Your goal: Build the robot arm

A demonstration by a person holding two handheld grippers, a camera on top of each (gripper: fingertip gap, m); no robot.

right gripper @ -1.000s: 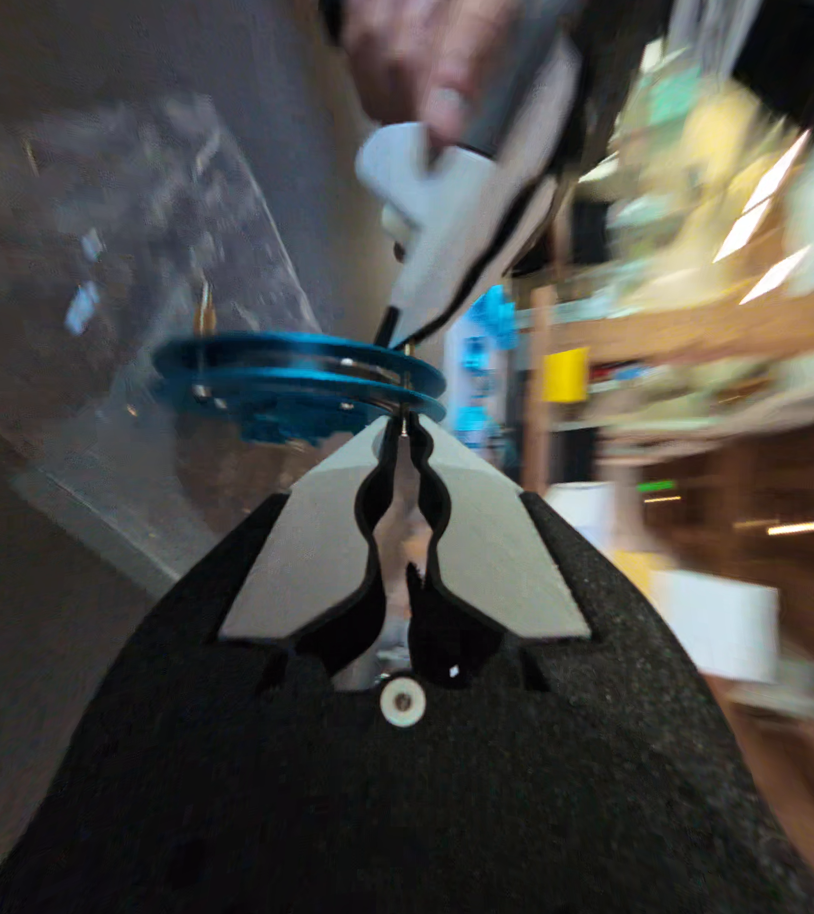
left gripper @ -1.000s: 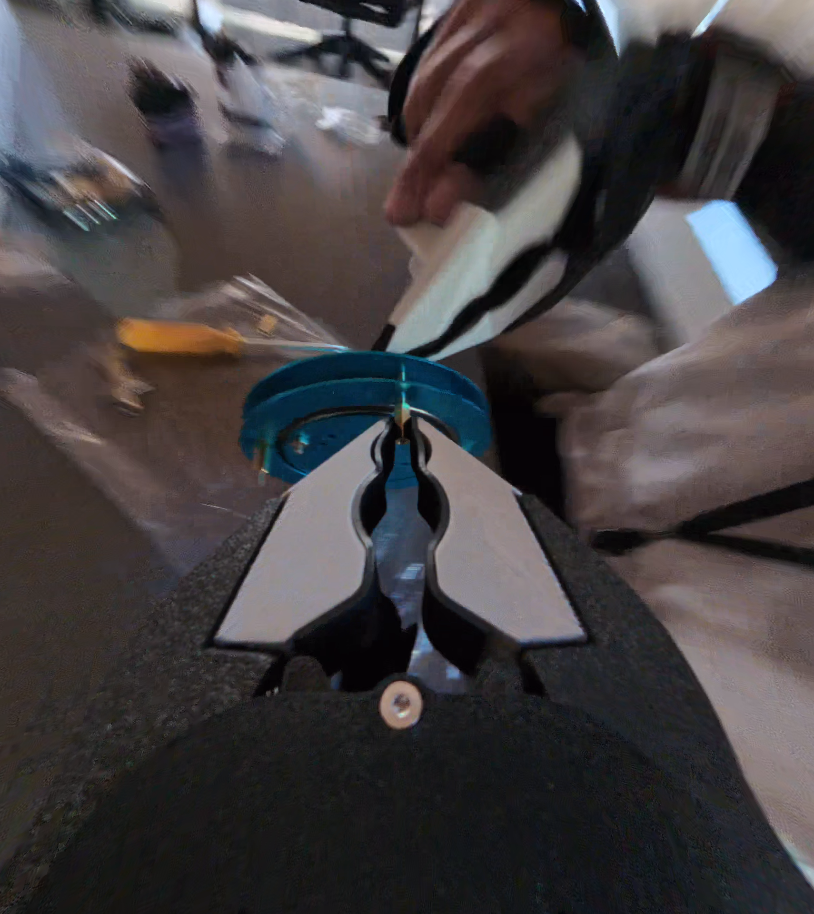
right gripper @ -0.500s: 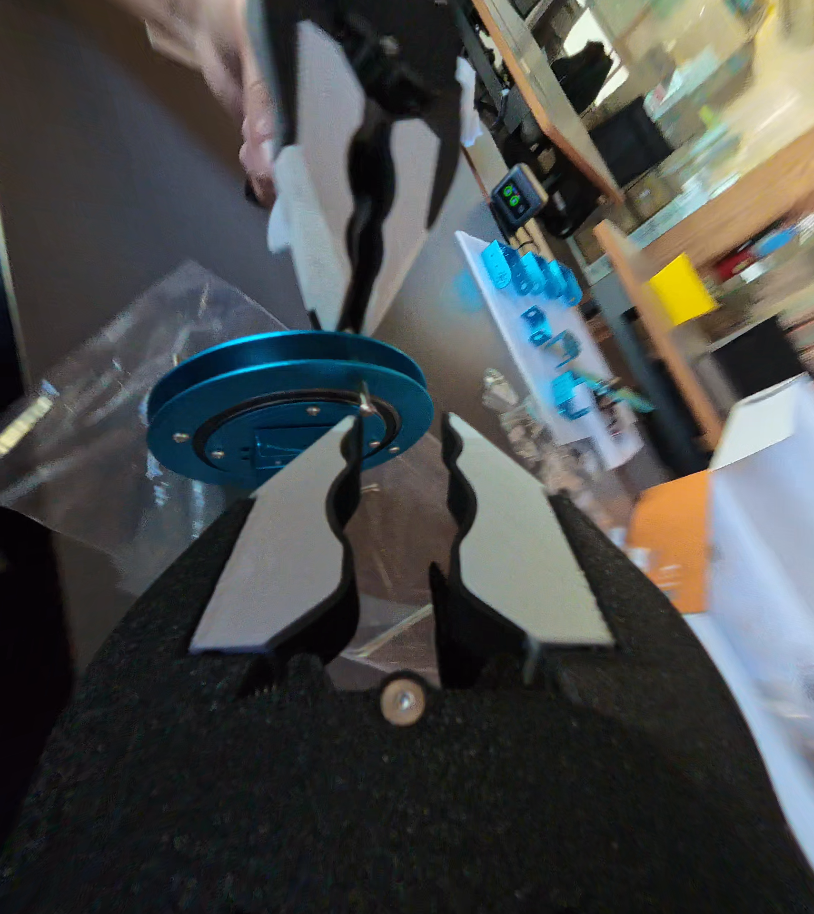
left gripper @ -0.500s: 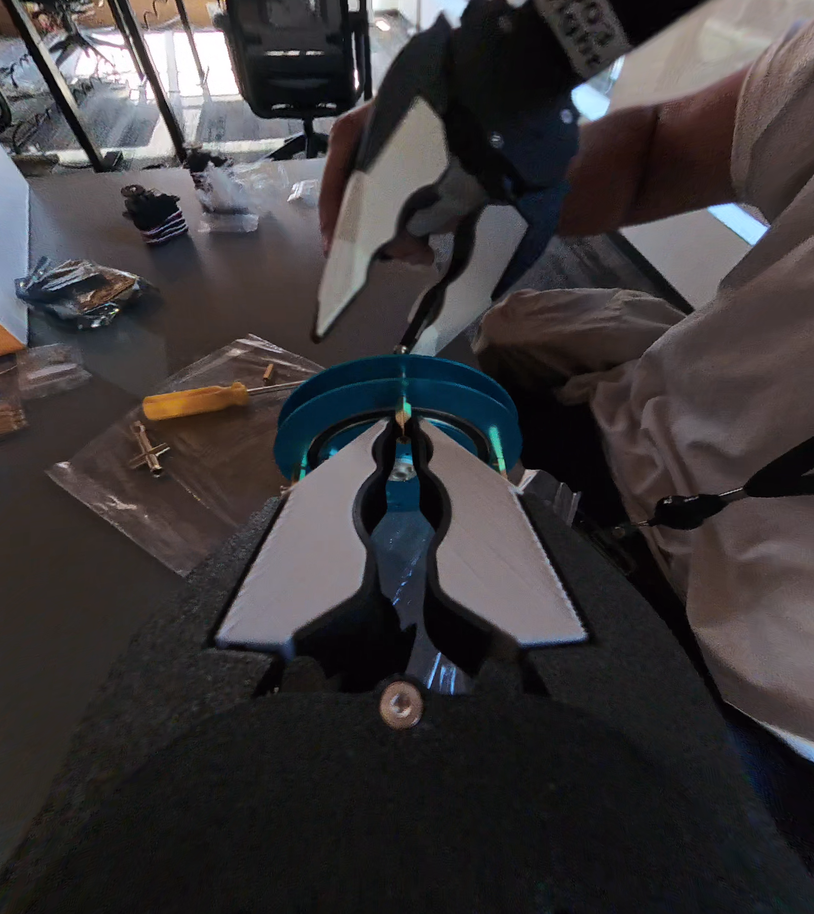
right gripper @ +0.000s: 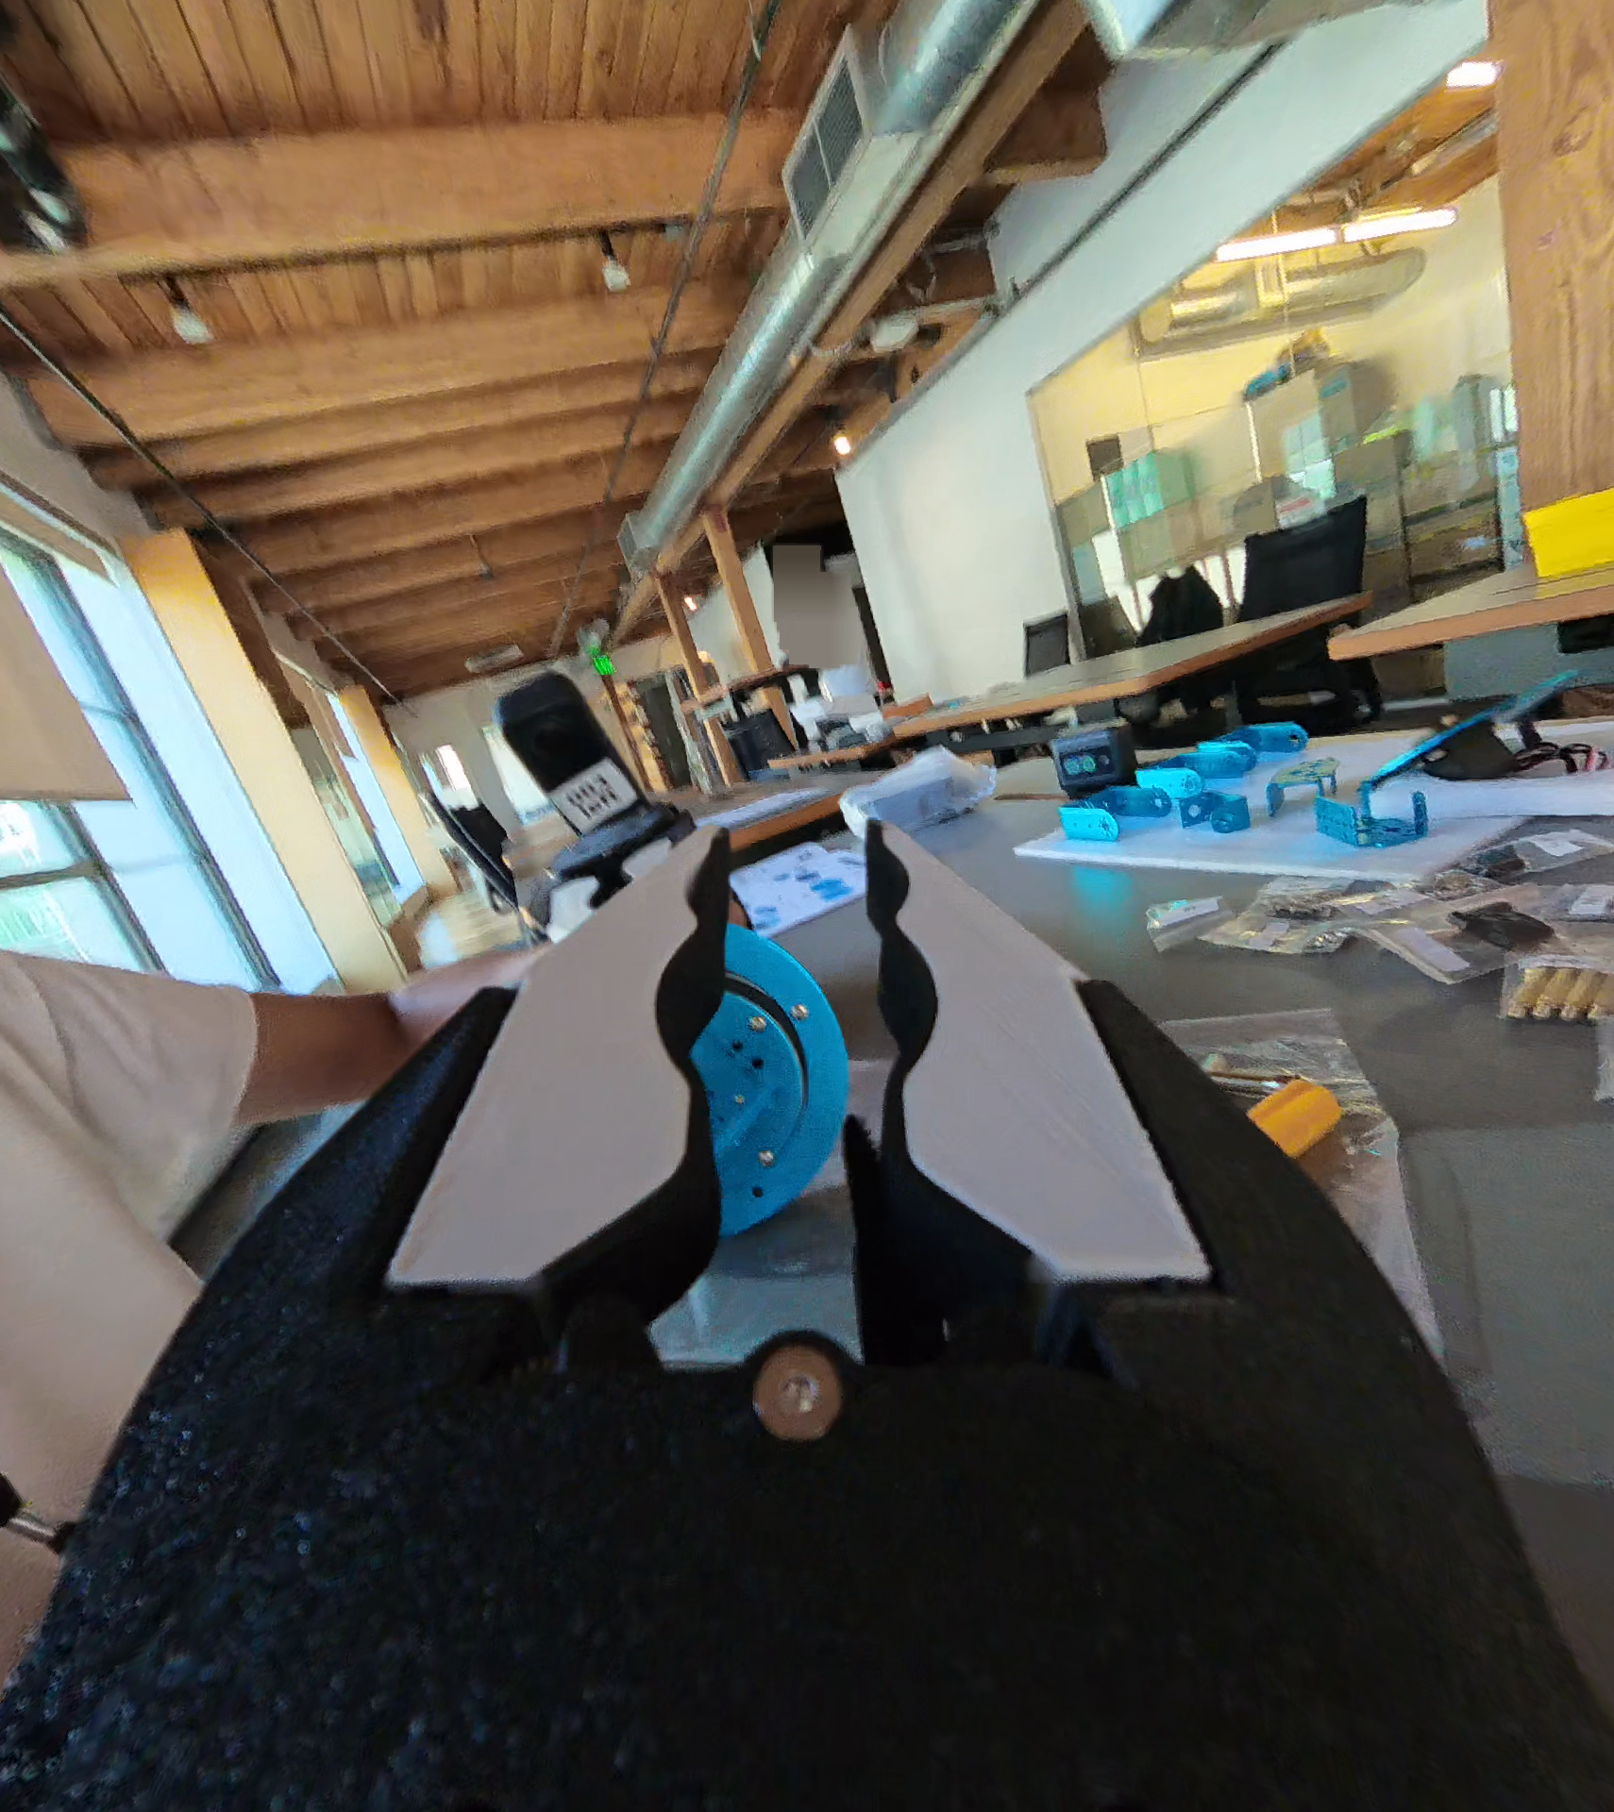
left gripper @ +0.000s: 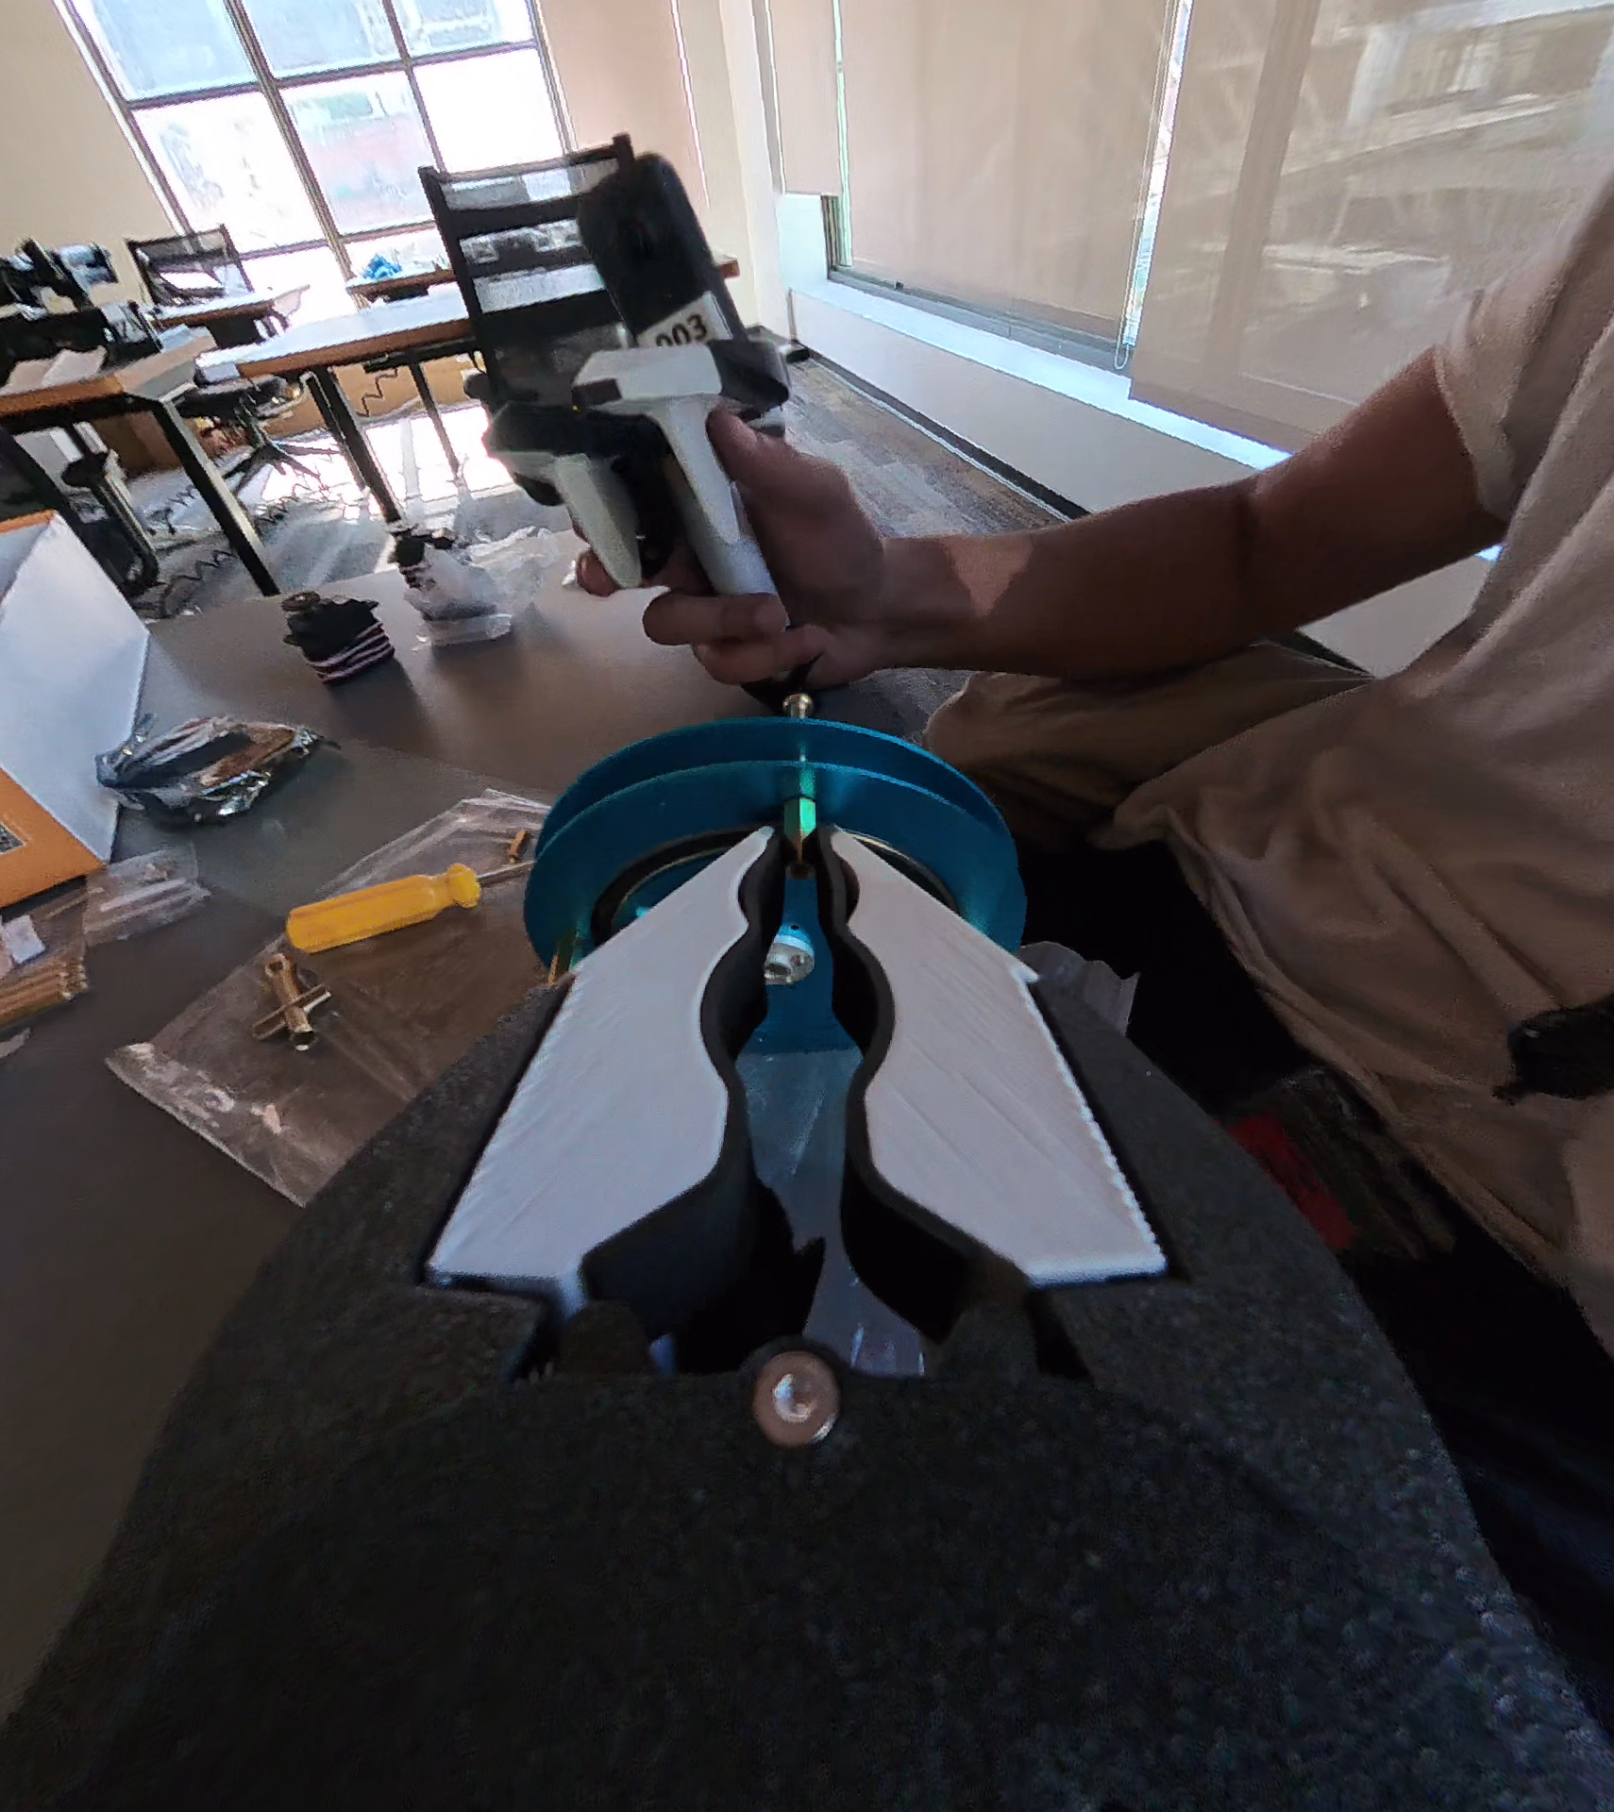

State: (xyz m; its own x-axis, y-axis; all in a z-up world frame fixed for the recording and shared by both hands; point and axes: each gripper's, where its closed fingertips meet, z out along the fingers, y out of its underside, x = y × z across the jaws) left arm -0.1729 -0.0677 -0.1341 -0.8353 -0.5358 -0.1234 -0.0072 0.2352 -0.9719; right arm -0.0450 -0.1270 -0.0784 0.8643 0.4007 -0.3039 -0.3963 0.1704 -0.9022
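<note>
A blue assembly of two discs [left gripper: 685,814] joined by brass standoffs is held up at the table's near edge. My left gripper [left gripper: 798,848] is shut on one brass standoff [left gripper: 798,819] at the rim, between the discs. My right gripper [right gripper: 788,858] is open and empty, pointing level across the room. The blue discs [right gripper: 774,1069] show low between its fingers, apart from them. In the left wrist view a hand [left gripper: 783,578] holds the right gripper's body [left gripper: 656,441] up above and behind the discs.
A yellow-handled screwdriver [left gripper: 381,907] and a small cross wrench [left gripper: 293,1010] lie on a clear plastic bag. An orange and white box [left gripper: 9,765] stands at the left. Blue brackets on a white board [right gripper: 1274,804] and bags of small parts [right gripper: 1470,922] lie farther on. The person's torso [left gripper: 1421,784] is close at the right. Left tips to right tips: about 15 cm.
My right gripper has opened, let go of the blue discs and swung up and away from them. My left gripper still grips the discs by the standoff.
</note>
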